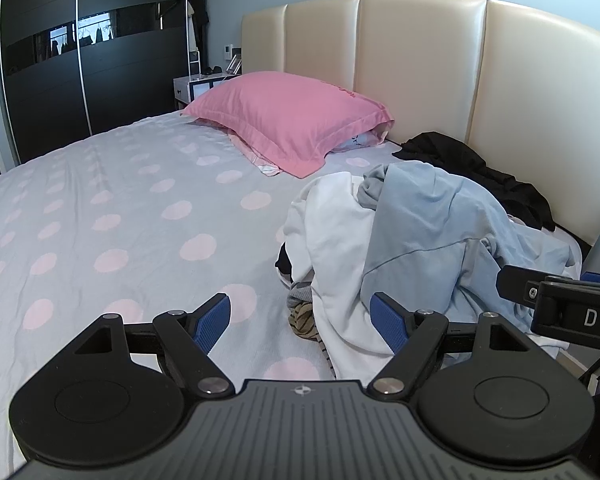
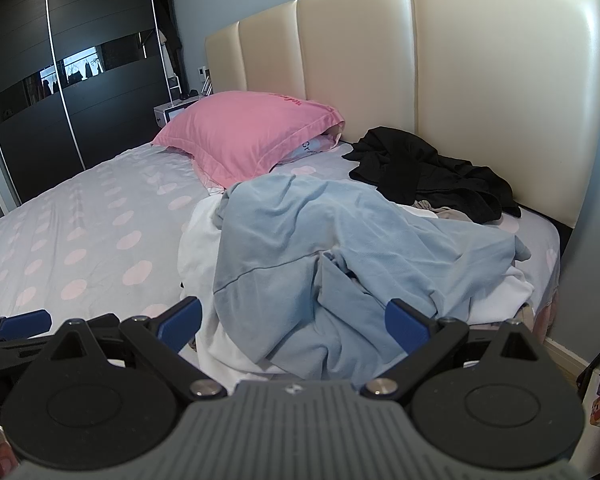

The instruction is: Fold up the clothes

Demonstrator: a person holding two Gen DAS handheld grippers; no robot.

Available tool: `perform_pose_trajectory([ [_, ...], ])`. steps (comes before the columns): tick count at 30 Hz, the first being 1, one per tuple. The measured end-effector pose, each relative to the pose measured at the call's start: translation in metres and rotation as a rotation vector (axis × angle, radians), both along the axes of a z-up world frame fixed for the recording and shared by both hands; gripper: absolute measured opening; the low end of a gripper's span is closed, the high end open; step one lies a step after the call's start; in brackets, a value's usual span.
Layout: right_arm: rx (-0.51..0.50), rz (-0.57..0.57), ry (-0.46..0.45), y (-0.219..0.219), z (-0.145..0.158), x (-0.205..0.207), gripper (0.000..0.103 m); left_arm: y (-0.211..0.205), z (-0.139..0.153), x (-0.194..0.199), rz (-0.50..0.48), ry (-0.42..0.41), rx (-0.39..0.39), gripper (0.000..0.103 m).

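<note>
Two spread grippers, crumpled soft blue garment point(image 2: 340, 248)

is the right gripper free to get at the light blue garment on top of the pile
Probably yes: the right gripper is open and empty, and the light blue garment lies uncovered on top of the pile directly ahead.

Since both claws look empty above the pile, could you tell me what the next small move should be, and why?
Probably lower the right claw onto the light blue top and pinch its near edge. It lies uppermost on the heap, over the white garment, and both the right and the left claw are open and hold nothing. The spotted bedsheet beside it offers room for folding.
</note>
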State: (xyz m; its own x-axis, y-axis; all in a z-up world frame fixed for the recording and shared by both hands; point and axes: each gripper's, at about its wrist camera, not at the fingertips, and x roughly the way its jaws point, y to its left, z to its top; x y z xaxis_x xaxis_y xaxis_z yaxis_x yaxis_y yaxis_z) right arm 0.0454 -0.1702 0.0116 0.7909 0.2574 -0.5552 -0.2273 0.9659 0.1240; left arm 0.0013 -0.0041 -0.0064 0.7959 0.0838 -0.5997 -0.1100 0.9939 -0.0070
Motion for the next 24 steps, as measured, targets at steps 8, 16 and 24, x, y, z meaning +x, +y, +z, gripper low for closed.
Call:
perform_pose_trajectory([
  [8,-0.018,0.027,0.077,0.003,-0.001,0.012,0.099,0.003,-0.004,0.0,0.01,0.02,0.006,0.076],
  [16,-0.135,0.12,0.109,0.017,0.004,0.032,0.094,0.019,-0.01,0.001,0.045,0.057,0.022,0.076],
  [24,-0.331,0.115,0.156,0.021,-0.008,0.107,0.074,0.05,-0.02,-0.002,0.12,0.091,0.019,0.076],
])
